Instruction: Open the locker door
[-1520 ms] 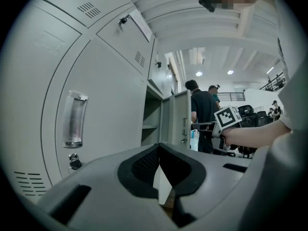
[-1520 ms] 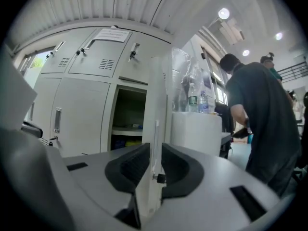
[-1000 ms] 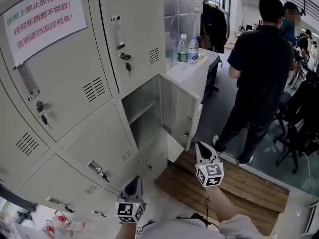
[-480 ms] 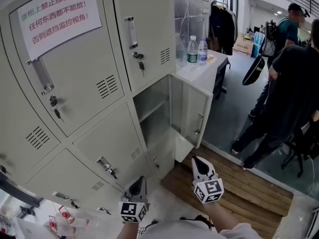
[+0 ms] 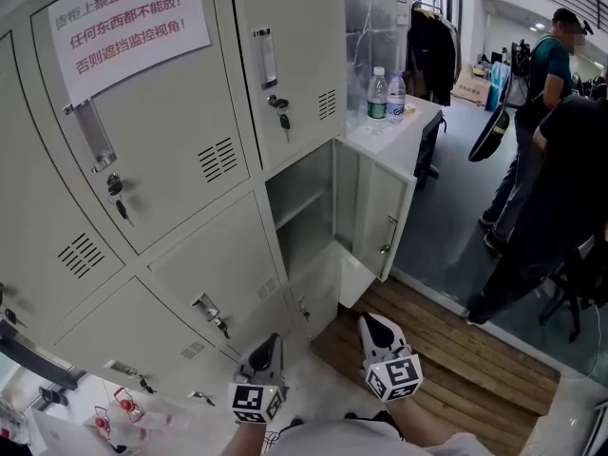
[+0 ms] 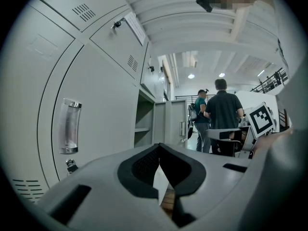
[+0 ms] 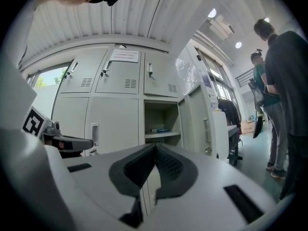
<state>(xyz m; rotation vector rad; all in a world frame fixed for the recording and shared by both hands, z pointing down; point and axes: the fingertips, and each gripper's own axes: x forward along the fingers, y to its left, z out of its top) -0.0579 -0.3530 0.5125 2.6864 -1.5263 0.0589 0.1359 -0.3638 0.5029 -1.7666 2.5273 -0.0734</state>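
The left gripper [image 6: 159,146] has its jaws closed together: the black ribbed pads meet at the tips, leaving only a thin wedge of daylight lower down, and nothing sits between them. The right gripper [image 7: 155,146] is the same, tip pressed to tip and empty. Both have smooth, light grey moulded shells with rounded shoulders, and in the head view each carries a marker cube [image 5: 253,402] printed with black and white squares, low in the frame. Ahead of them and well apart from both, the locker door [image 5: 382,207] hangs wide open, swung out to the right of its compartment [image 5: 296,207]; it is a flat panel of pale grey painted sheet metal with a slim metal latch on its face. The compartment is a plain rectangular box with one flat shelf [image 7: 161,134] across it, and a small bluish thing lies there, too small to tell. The closed lockers [image 5: 180,169] around it share the same matt grey finish, with louvred vent slots and upright recessed handles; keys [image 5: 283,119] dangle from a lock. A white paper notice [image 5: 128,15] in red print is stuck to the upper left door. Right of the lockers, a white counter [image 5: 404,133] bears two clear plastic water bottles [image 5: 378,95]. Wooden boards [image 5: 456,345] lie beneath the grippers, and a person [image 5: 549,65] in a teal top stands on smooth grey floor beyond
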